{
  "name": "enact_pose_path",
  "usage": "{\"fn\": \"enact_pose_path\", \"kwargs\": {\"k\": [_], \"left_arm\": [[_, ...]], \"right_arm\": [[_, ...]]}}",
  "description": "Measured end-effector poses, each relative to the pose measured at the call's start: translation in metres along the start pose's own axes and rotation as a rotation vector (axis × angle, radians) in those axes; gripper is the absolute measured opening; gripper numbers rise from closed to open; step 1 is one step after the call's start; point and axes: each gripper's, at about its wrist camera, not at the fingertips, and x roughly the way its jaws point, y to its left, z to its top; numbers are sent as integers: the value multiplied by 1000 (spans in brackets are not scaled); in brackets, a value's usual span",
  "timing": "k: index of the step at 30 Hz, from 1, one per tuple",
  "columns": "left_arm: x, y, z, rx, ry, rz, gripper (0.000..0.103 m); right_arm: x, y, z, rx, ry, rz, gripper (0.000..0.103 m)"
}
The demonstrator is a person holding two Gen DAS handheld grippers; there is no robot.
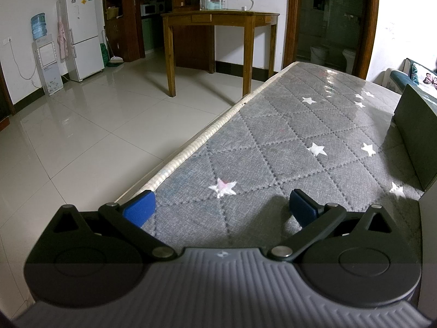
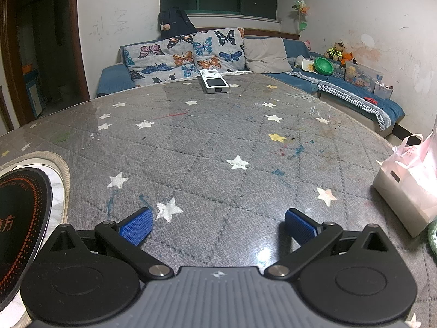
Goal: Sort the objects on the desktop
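A white remote control (image 2: 213, 81) lies at the far edge of the grey star-patterned table (image 2: 218, 142), far ahead of my right gripper (image 2: 218, 225). The right gripper is open and empty, low over the table's near part. A white box in a pink plastic bag (image 2: 409, 188) stands at the right. A black induction cooktop (image 2: 21, 218) is set in the table at the left. My left gripper (image 1: 222, 209) is open and empty over the table's left edge (image 1: 191, 147). A dark box (image 1: 418, 134) stands at the right in the left wrist view.
A sofa (image 2: 245, 54) with butterfly cushions and toys runs behind the table. In the left wrist view a tiled floor (image 1: 82, 125) lies left of the table, with a wooden table (image 1: 218, 27), a fridge (image 1: 82, 32) and a water dispenser (image 1: 45, 57) beyond.
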Motion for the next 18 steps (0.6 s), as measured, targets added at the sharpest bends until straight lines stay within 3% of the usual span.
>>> {"fn": "enact_pose_path", "kwargs": {"k": [18], "left_arm": [[-3,-1,1,0,0,0,103]], "right_arm": [[0,0,0,0,0,0,103]]}}
